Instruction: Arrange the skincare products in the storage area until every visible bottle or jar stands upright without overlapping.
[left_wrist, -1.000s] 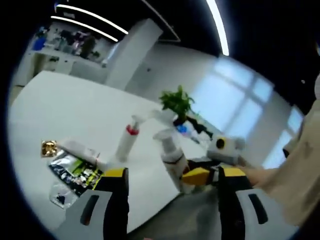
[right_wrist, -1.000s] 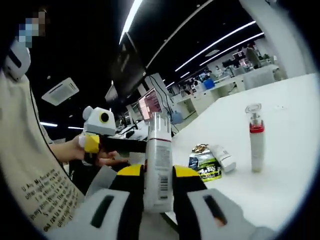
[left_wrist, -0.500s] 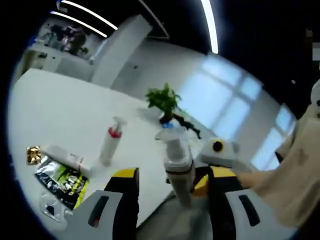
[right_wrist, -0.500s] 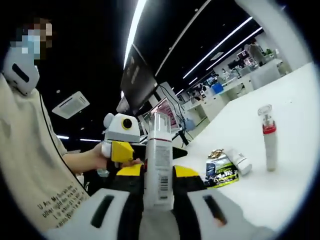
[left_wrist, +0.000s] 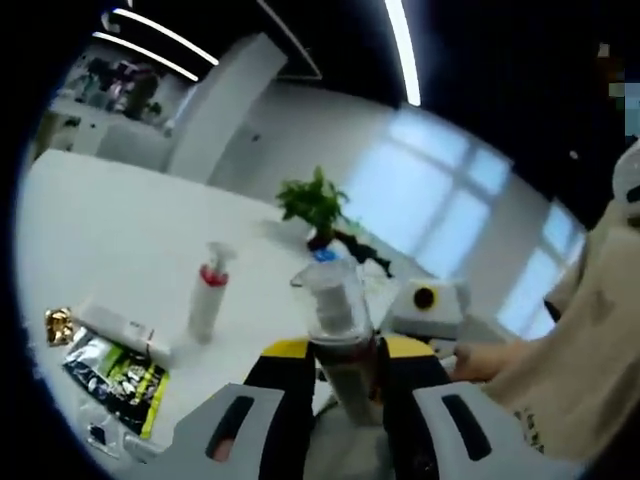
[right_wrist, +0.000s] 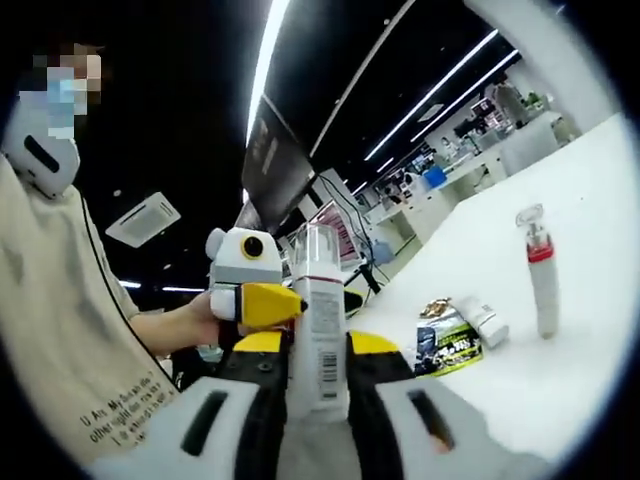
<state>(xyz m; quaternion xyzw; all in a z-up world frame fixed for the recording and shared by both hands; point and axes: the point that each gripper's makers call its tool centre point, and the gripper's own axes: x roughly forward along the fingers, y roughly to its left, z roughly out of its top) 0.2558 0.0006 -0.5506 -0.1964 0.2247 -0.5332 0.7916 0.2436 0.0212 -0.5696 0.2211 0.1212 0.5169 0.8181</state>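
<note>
both tongs (left_wrist: 340, 365) on spray bottle (right_wrist: 318, 330)

Glossy foil sachet (right_wrist: 445, 349), clear plastic cap (left_wrist: 331, 297), smooth matt white table (left_wrist: 120, 240).

Spray bottle (right_wrist: 318, 320) stands between the right gripper's fingers (right_wrist: 372, 345); sachet (right_wrist: 447, 343), tube (right_wrist: 485, 322) and pump bottle (right_wrist: 541, 275) right of them.

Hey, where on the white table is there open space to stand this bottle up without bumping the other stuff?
The table is bare past the red-collared pump bottle, and the left gripper view shows an open stretch between it and the potted plant. It is crowded by the near edge, where the foil pouch and the tube lie touching.
</note>
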